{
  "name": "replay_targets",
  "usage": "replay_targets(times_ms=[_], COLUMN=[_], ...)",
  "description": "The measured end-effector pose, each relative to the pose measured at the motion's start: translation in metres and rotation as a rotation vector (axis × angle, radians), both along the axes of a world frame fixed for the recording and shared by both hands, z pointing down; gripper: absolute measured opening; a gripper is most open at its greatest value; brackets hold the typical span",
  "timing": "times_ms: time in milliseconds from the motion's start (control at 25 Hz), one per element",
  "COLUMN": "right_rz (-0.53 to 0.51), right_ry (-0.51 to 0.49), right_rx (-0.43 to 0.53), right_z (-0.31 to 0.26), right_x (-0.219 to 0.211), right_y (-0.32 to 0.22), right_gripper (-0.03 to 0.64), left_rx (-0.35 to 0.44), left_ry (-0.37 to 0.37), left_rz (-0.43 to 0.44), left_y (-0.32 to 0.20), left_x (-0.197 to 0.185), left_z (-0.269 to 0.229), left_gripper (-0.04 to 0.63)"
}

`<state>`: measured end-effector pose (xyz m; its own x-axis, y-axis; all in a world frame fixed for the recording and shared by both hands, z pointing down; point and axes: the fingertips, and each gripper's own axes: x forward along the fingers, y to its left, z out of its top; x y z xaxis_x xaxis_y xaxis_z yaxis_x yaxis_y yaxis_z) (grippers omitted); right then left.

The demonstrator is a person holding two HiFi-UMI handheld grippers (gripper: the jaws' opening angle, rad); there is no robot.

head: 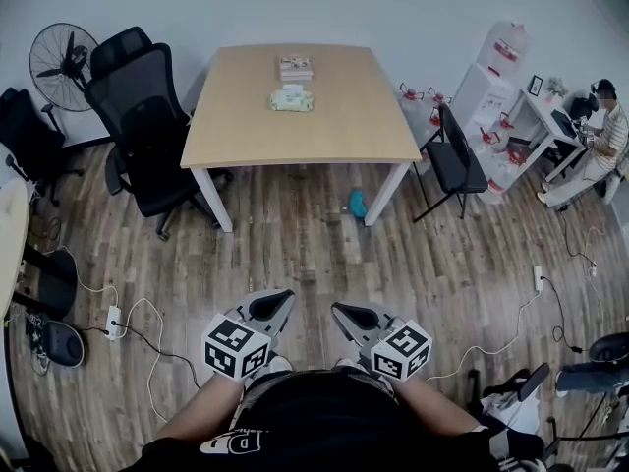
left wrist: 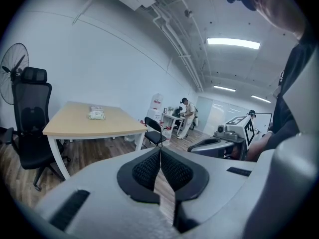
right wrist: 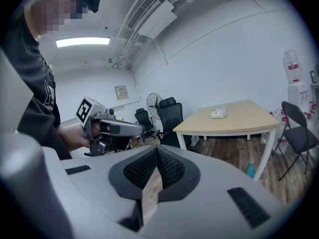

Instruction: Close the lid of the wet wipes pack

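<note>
The wet wipes pack [head: 291, 100] is pale green and lies on the far half of a wooden table [head: 295, 126], well away from me. It also shows small in the left gripper view [left wrist: 96, 115] and the right gripper view [right wrist: 218, 114]; its lid is too small to make out. Both grippers are held close to my body above the floor. My left gripper [head: 283, 296] [left wrist: 160, 153] is shut with nothing between its pads. My right gripper [head: 338, 310] [right wrist: 157, 151] is shut and empty too.
A flat box [head: 296, 67] lies behind the pack. Black office chairs [head: 147, 116] and a fan [head: 61, 62] stand left of the table, a folding chair [head: 457, 160] to its right. A blue object [head: 358, 204] and cables [head: 128, 323] lie on the floor. A person [head: 600, 136] sits far right.
</note>
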<state>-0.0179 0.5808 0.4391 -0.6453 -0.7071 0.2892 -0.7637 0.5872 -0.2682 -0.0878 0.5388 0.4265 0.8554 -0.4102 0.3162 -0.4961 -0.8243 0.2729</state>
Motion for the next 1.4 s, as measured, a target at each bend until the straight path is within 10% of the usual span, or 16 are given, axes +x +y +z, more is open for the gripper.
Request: replay_targets(times_ms=[680,1400], right_rz=[0.068,0.075], right_ry=[-0.018,-0.058], right_rx=[-0.029,-0.004], right_z=[0.011,0.008], right_x=[-0.053,-0.018], right_y=[-0.027,-0.117], right_gripper=[0.005,0.005], left_rx=[-0.022,-0.021], left_ry=[-0.006,-0.028], left_rz=[0.018,-0.013], left_y=[-0.023,-0.099], left_x=[-0.063,-0.036], left_z=[0.014,0.023], left_gripper=[0.020,0.020])
